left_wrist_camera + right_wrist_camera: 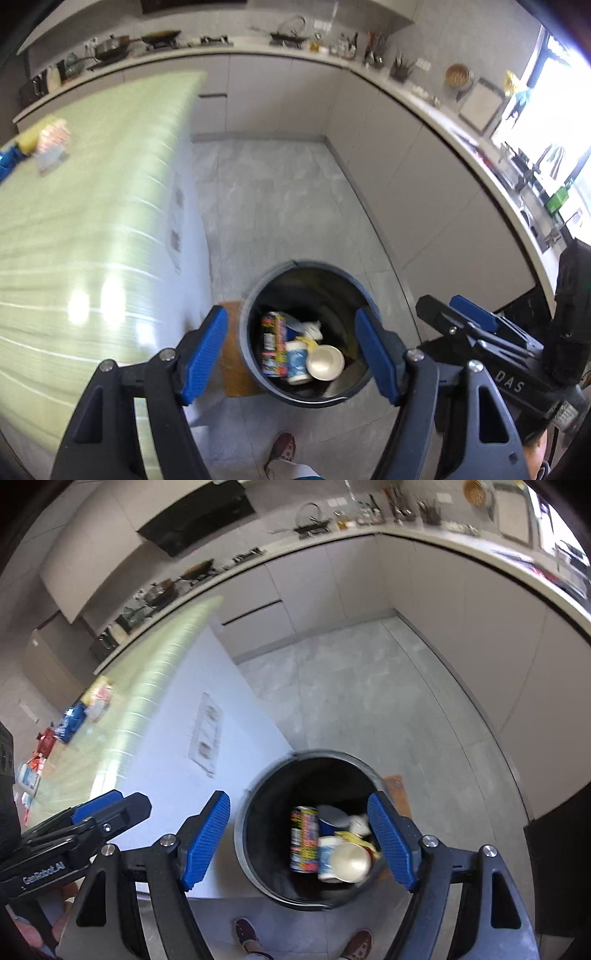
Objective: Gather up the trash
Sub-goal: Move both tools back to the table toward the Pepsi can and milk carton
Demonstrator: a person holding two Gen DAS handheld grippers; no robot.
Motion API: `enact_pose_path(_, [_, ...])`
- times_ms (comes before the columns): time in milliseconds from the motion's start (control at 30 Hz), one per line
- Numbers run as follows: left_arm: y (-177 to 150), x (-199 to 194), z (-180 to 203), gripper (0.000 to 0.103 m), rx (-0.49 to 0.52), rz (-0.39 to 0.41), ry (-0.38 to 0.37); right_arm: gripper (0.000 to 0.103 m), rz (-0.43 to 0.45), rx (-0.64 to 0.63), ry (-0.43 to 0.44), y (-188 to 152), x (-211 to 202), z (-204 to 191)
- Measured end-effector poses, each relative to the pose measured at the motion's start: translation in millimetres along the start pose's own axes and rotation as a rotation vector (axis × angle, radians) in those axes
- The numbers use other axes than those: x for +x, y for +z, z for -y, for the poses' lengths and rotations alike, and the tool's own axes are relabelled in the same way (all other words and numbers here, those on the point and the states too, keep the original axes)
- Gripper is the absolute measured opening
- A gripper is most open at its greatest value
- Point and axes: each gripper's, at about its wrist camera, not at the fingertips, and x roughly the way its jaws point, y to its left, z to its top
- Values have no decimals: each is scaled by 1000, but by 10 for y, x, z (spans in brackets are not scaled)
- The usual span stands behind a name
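1. Plainly, both pairs of tongs are hanging over the bin (pixel 295 397), the left tongs (pixel 291 354) and right tongs (pixel 299 840) standing apart with nothing between the pads, so both loads are evidently dropped.
2. A printed can (pixel 272 349), a white cup (pixel 325 362) and crumpled scraps are lying at the bin's bottom.
3. More litter (pixel 66 720), blurred and probably wrappers, is waiting on the green worktop (pixel 92 203) beside the bin.
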Motion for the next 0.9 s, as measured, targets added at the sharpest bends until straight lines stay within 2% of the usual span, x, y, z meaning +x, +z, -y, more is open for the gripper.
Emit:
enact_pose_path(67, [45, -170, -272, 75, -24, 15, 8, 79, 14, -19, 17, 67, -46, -268])
enact_pose_path(233, [67, -490, -1177, 75, -99, 40, 74, 79, 32, -84, 66, 173, 10, -1229])
enact_pose_path(400, [-15, -778, -2158, 75, -160, 62, 140, 81, 26, -148, 98, 123, 229, -2285])
enact_pose_path(567, [-55, -995, -3035, 75, -189, 80, 199, 82, 17, -168, 113, 48, 509, -3105])
enact_pose_path(700, [36, -1047, -3507, 75, -207, 91, 252, 82, 0, -193, 117, 35, 728, -3585])
enact_pose_path(900, [183, -973, -3978, 75, -257, 89, 278, 83, -18, -221, 106, 300, 1082, -3882])
